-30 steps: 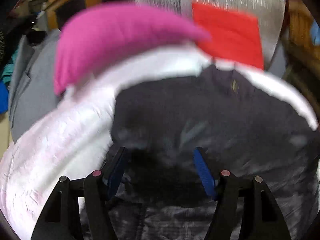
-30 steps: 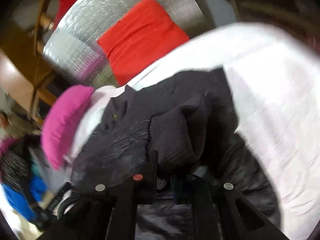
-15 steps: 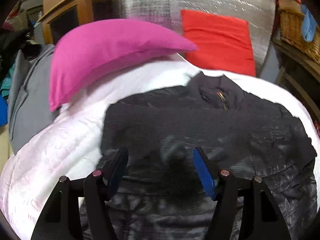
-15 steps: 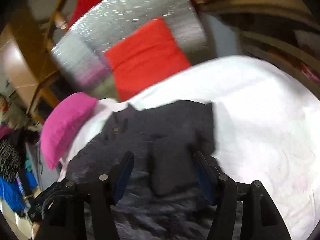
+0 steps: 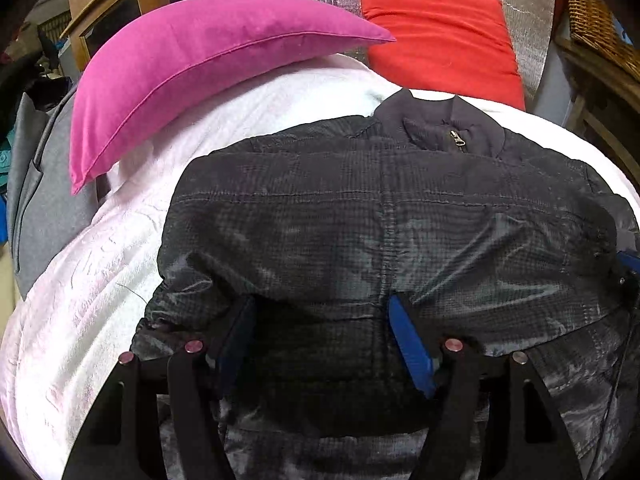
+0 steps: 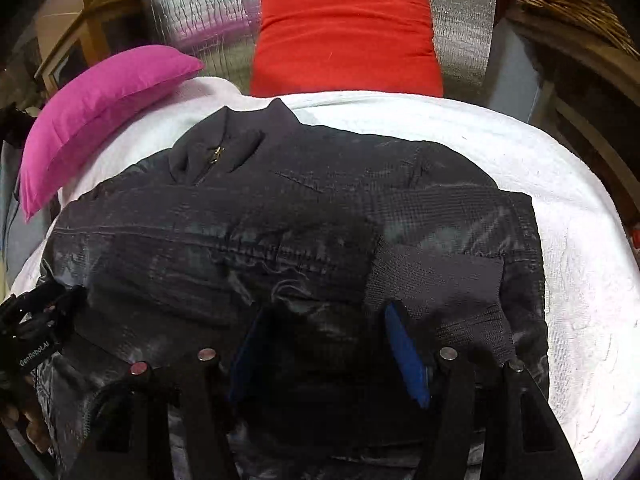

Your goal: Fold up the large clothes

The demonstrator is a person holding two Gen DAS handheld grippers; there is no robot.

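Both grippers' jaws gape over the black jacket, gripping nothing.

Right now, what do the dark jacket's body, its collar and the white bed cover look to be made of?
Jacket body: probably thin synthetic shell, nylon-like, slightly glossy; sheen patches and quilting seams show. Collar: matte ribbed knit, no shine. White bed cover: soft textured cloth, perhaps cotton; raised crinkles, dull finish.

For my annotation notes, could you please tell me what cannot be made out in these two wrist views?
- Black jacket hem: both views, cut off by the bottom edge behind the gripper mounts.
- Right gripper: only a sliver shows at the left view's right edge.
- Zipper pull detail: too small.
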